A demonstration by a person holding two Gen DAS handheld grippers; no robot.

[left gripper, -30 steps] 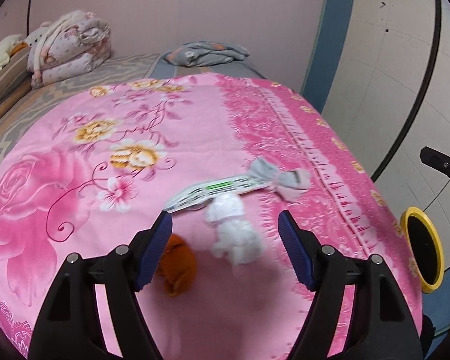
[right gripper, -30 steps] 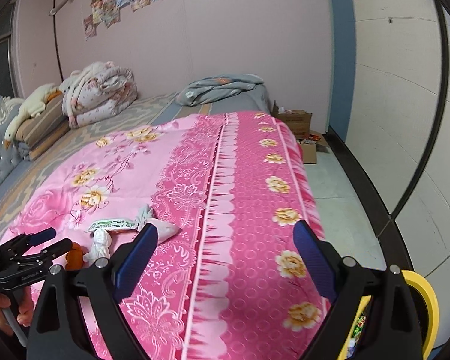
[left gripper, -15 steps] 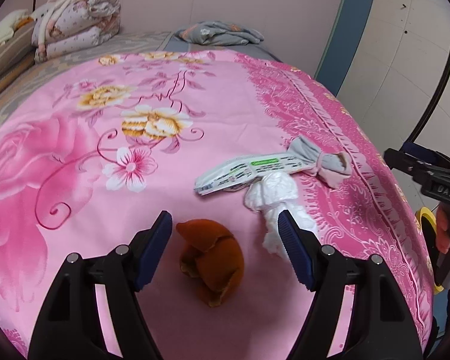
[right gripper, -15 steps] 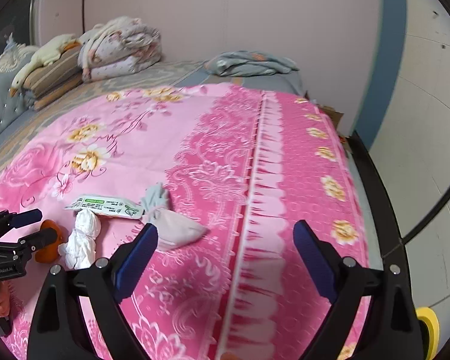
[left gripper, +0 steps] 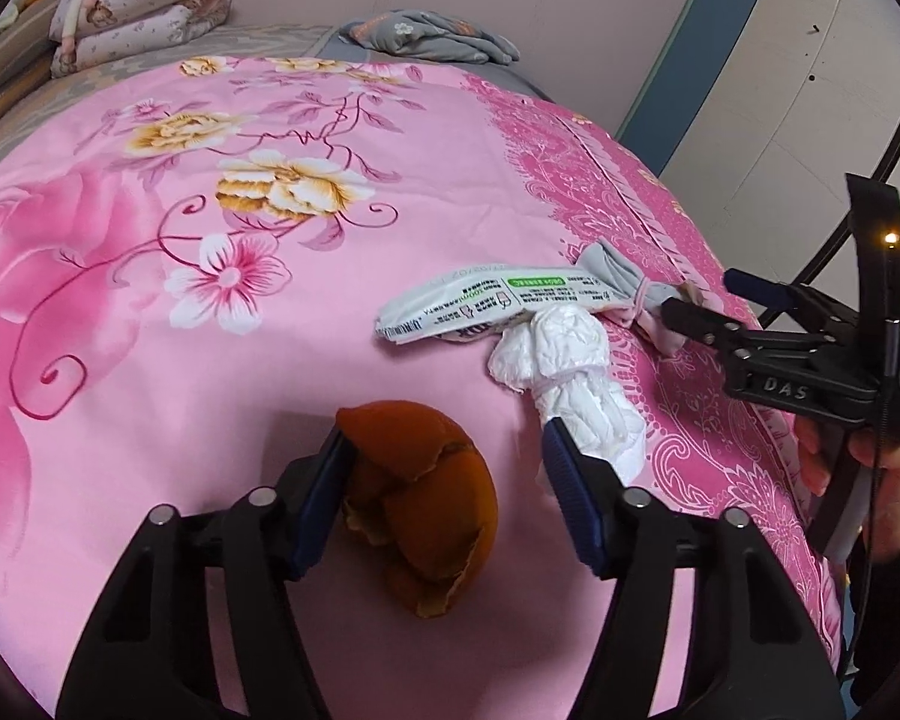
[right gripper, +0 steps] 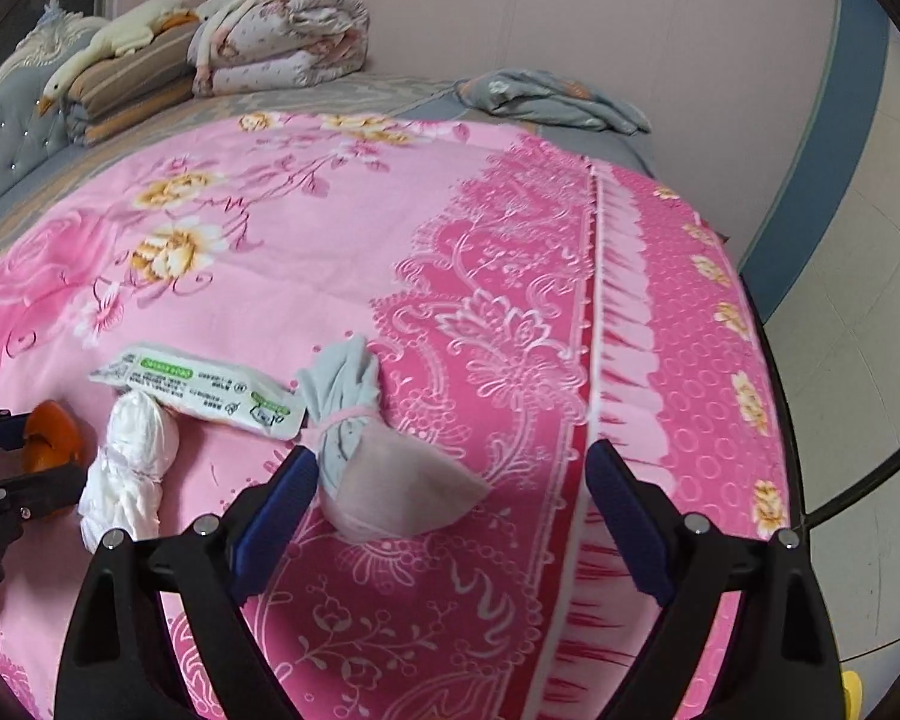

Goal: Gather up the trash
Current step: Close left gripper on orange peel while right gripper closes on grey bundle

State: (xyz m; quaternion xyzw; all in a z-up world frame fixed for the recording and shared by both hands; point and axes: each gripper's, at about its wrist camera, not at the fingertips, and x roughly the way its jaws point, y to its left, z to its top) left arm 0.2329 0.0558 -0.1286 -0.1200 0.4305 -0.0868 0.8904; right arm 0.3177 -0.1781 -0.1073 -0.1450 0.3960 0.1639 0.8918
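Observation:
An orange peel [left gripper: 426, 504] lies on the pink floral bedspread [left gripper: 210, 360]. My left gripper [left gripper: 444, 432] straddles it with its jaws closing; the left pad touches the peel and a gap shows at the right pad. Beside it lie a white tied bag [left gripper: 570, 372], a white-and-green wipes pack [left gripper: 486, 306] and a grey-pink tied bag [right gripper: 378, 474]. My right gripper [right gripper: 450, 459] stands open over the grey-pink bag, which sits between its fingers nearer the left one. A hand holds the right gripper [left gripper: 699, 297] at the right of the left wrist view.
Folded quilts [right gripper: 276, 42] and a goose plush [right gripper: 114, 42] sit at the head of the bed, a grey blanket [right gripper: 546, 96] at its far side. The bed's edge drops to a tiled floor [right gripper: 840, 360] on the right. A yellow rim [right gripper: 849, 684] shows low right.
The left gripper came down over the orange peel and its jaws narrowed. The right gripper swung left and down from the bed's edge to the grey-pink bag.

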